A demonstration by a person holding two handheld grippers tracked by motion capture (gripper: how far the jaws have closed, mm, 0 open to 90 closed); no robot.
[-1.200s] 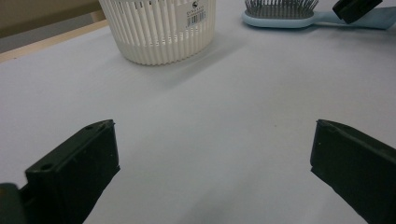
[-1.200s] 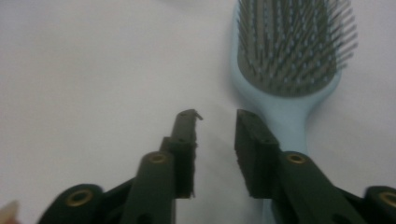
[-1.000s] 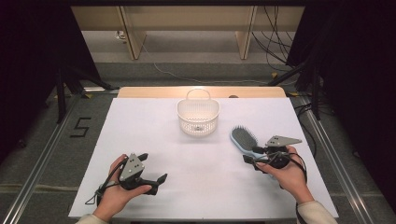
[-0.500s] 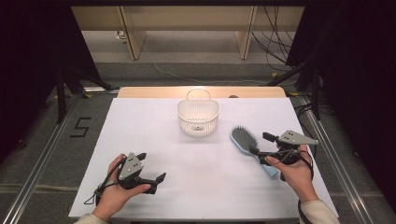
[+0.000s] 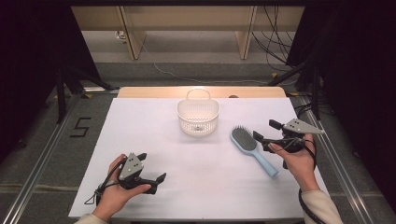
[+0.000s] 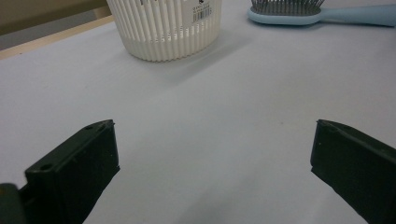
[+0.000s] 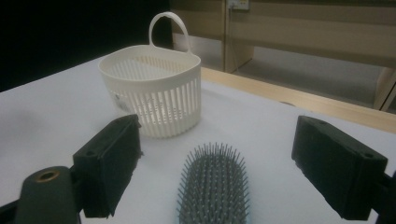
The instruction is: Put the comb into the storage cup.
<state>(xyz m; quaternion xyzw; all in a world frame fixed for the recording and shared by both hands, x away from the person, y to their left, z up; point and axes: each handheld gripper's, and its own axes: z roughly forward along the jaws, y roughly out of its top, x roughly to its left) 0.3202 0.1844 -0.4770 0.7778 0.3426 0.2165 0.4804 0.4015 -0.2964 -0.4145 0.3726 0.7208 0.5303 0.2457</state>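
Observation:
A light-blue hairbrush (image 5: pixel 246 140) with grey bristles lies flat on the white table (image 5: pixel 154 135), its handle pointing toward the front right. My right gripper (image 5: pixel 265 130) hovers just right of the brush head. Its jaws have just been opening and stand wide apart, touching nothing. In the right gripper view the brush head (image 7: pixel 212 186) lies below and between those jaws (image 7: pixel 215 163). A white slatted basket (image 5: pixel 198 116) with a loop handle stands behind the brush. My left gripper (image 5: pixel 152 166) rests open near the front left, with bare table between its jaws (image 6: pixel 215 154).
The basket (image 6: pixel 163 28) and the brush (image 6: pixel 289 11) lie ahead of the left gripper. A wooden strip (image 5: pixel 201 92) borders the table's far edge. Cables (image 5: pixel 275 56) and stand legs crowd the floor at the back right. A "5" (image 5: pixel 81 127) marks the floor at left.
The right gripper let go of the brush handle, opened wide, and rose to the right. The brush stays flat on the table. The left gripper has not moved.

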